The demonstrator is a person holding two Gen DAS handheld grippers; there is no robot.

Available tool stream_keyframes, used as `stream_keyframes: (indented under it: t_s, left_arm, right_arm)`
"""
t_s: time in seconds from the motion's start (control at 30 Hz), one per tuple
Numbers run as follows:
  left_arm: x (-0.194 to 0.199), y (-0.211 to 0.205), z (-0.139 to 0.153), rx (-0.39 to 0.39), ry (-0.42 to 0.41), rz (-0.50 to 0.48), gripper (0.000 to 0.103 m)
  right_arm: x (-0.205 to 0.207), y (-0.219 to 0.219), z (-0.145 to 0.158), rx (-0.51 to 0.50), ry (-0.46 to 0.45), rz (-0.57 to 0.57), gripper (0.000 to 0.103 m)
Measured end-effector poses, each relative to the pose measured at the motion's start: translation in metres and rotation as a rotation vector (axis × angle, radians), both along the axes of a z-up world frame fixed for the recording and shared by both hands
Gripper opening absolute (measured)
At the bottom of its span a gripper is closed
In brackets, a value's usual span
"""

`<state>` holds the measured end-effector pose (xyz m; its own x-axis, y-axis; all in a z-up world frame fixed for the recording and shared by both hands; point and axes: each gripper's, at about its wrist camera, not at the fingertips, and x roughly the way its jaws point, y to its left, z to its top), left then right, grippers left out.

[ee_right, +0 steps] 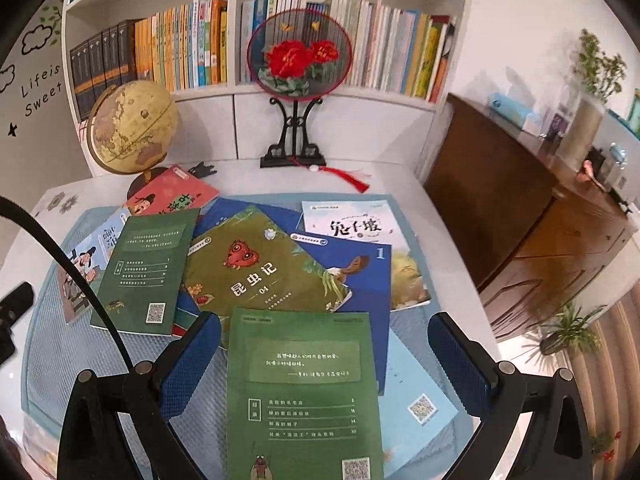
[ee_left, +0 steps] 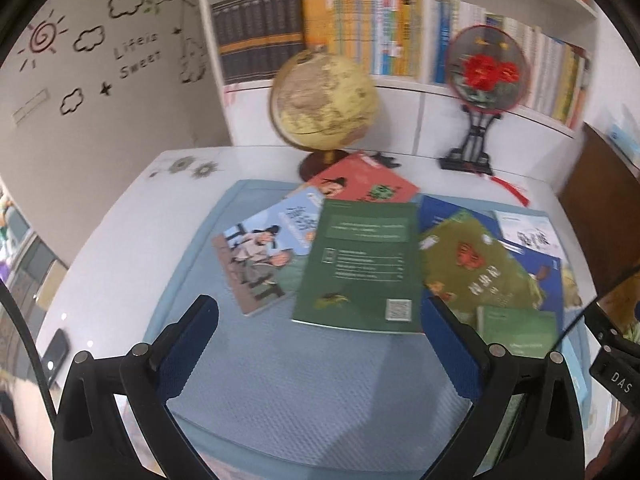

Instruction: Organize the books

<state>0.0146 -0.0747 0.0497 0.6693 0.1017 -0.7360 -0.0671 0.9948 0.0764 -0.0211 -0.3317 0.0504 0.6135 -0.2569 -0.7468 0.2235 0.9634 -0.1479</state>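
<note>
Nearest the right wrist camera, the right gripper (ee_right: 324, 354) stands spread wide with nothing between its blue pads, and a green book (ee_right: 302, 392) lying back cover up runs between them, beneath rather than gripped; that placement reads as lining up to take this topmost book first. It overlaps a light blue book (ee_right: 420, 392) and a dark blue book (ee_right: 368, 272) marked with a 1. The left gripper (ee_left: 320, 344) is likewise wide open and empty, hovering over a bare stretch of the blue-grey mat (ee_left: 280, 400), with a second green book (ee_left: 360, 264) just ahead of its fingertips. Beyond that the books lie fanned and overlapping: an olive insect-cover book (ee_right: 256, 272) across the dark blue one, a white book (ee_right: 352, 224) at the far right, a pale blue cartoon-cover book (ee_left: 260, 252) at the left and a red book (ee_left: 360, 184) furthest back, tilted against the base of the globe (ee_left: 324, 96). None is squared up, so the sorting looks barely begun. Since the books overlap, lifting from the top of the heap would disturb the others least. Behind, on the white table (ee_left: 120, 220), stands an embroidered fan on a black stand (ee_right: 298, 64), and a white bookshelf (ee_right: 236, 92) filled with upright books, a likely destination
</note>
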Motion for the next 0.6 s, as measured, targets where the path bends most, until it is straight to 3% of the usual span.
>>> stream_keyframes:
  t_s: [0.23,0.47,0.6]
  left_arm:
    - [0.019,0.04,-0.008,0.047,0.033,0.014,0.101]
    - [0.055,0.059,-0.023,0.078,0.046,-0.119,0.101]
    - [0.079,0.069,-0.039,0.032,0.091,-0.207,0.101]
  right_arm:
    - [0.032,0.016,-0.031,0.008,0.087,0.059,0.103]
    - [0.056,0.045,-0.045,0.027,0.118,0.062,0.103]
    - [0.069,0.06,-0.053,0.065,0.133,0.044,0.103]
